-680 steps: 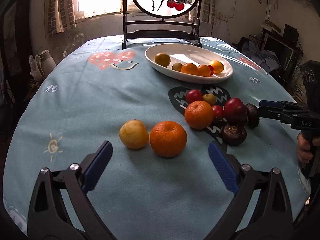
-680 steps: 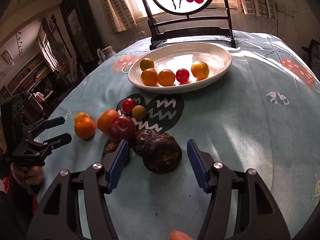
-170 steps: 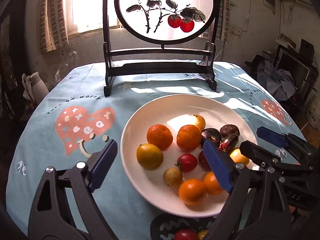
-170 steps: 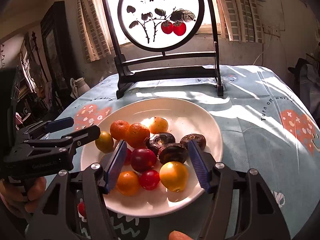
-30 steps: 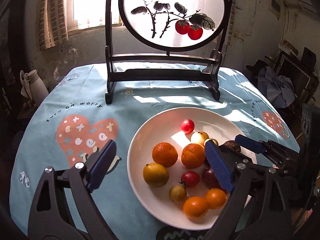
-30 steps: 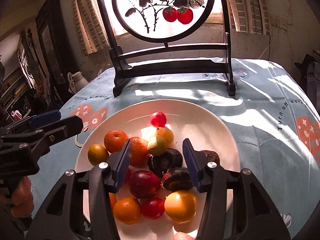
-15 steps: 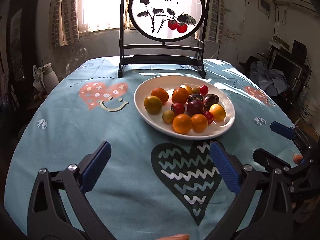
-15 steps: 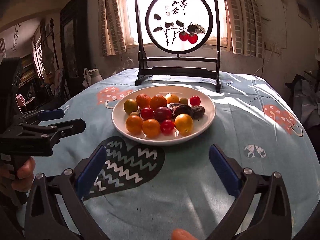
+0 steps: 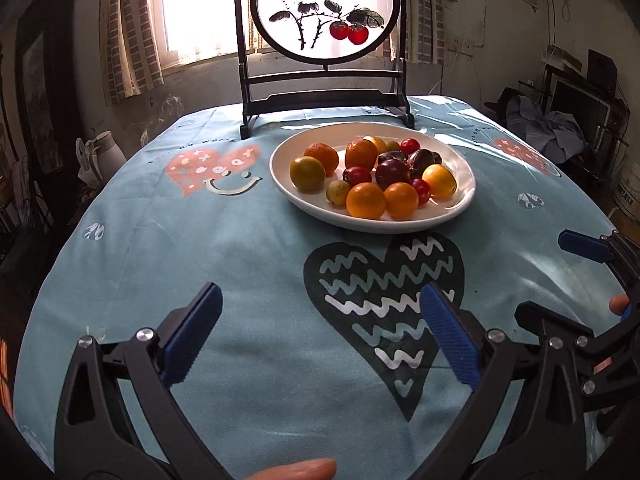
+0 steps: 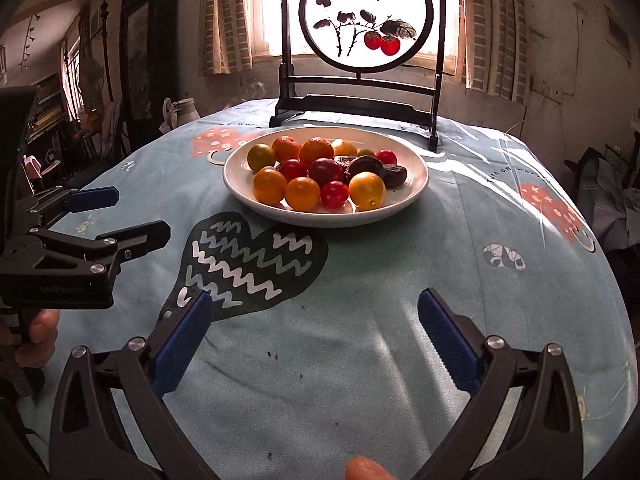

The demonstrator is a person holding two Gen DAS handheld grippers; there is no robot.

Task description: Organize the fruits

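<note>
A white oval plate (image 9: 460,160) (image 10: 412,160) sits past the middle of the table and holds several fruits: oranges (image 9: 365,200), red tomatoes (image 10: 334,194), yellow ones (image 10: 366,189) and dark plums (image 9: 392,171). My left gripper (image 9: 320,332) is open and empty over the dark heart print, well short of the plate. My right gripper (image 10: 314,336) is open and empty, also near the front of the table. Each gripper shows in the other's view, the right (image 9: 576,276) and the left (image 10: 116,216).
A light blue printed tablecloth (image 9: 200,240) covers the round table. A black-framed round painted screen (image 9: 324,12) stands behind the plate. A white jug (image 10: 180,114) stands off the table's left side. Clutter and furniture surround the table.
Both grippers have stayed back from the plate and open; the views have shifted slightly closer and lower since half a second ago. The fruits have not moved.
</note>
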